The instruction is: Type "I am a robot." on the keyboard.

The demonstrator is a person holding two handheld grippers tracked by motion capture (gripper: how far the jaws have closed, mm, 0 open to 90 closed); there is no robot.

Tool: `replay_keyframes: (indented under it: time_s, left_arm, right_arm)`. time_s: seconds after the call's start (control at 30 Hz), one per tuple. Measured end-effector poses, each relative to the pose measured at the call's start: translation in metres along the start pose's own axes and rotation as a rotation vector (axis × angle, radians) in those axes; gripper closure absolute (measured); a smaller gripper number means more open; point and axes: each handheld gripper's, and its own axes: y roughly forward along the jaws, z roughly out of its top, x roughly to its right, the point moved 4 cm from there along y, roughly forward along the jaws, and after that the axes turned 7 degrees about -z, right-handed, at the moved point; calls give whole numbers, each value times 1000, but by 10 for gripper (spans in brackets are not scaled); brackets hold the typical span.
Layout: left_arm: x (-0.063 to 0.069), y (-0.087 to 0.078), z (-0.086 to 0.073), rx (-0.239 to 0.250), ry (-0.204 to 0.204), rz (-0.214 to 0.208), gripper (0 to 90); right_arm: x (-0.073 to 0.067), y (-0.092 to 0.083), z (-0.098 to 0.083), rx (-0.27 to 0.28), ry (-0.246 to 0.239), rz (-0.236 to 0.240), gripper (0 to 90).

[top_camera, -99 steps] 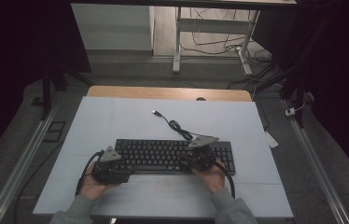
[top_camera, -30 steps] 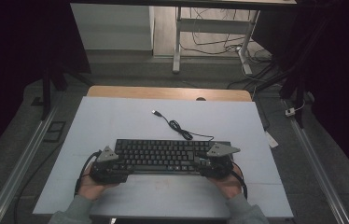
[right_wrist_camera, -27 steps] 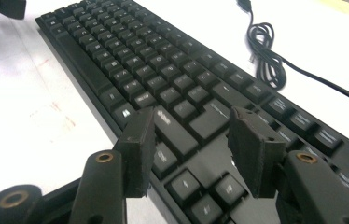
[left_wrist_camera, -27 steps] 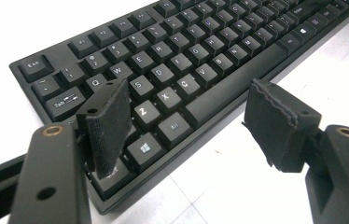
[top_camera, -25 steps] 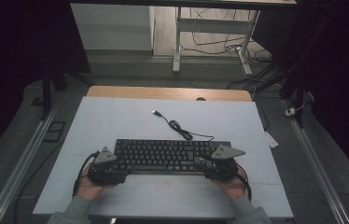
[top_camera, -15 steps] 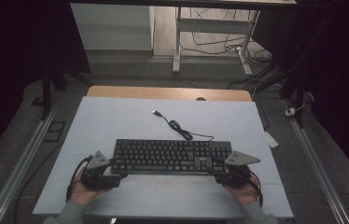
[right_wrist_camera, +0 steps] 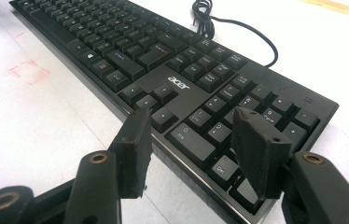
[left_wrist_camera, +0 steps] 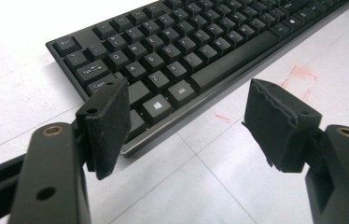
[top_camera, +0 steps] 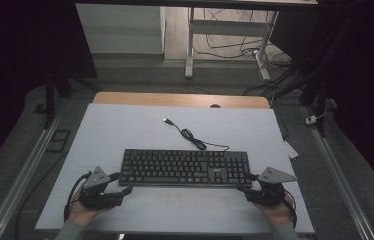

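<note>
The black keyboard (top_camera: 186,168) is lying flat near the front of the white surface (top_camera: 125,125), its cable (top_camera: 191,136) curling away toward the far edge, and both claws are being held just off its two ends. The left claw (top_camera: 123,183) is being kept at the front left corner, its jaws standing wide apart with nothing pinched between them. At the right claw (top_camera: 242,182) the jaws have just been opening and are standing apart around the keyboard's front right corner, the pads not seen pressing on it. The step being played out looks like a release after positioning. If the keyboard is to be shifted again, both claws are likely needing to be closed on the end edges together, level, so it is not being skewed.
</note>
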Motion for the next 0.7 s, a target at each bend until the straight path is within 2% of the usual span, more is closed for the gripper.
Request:
replay_keyframes:
  time_s: [0.7]
  left_arm:
    - [-2,1,0,-1,-3,0,307]
  right_arm:
    - [-2,2,1,4,-16,10,478]
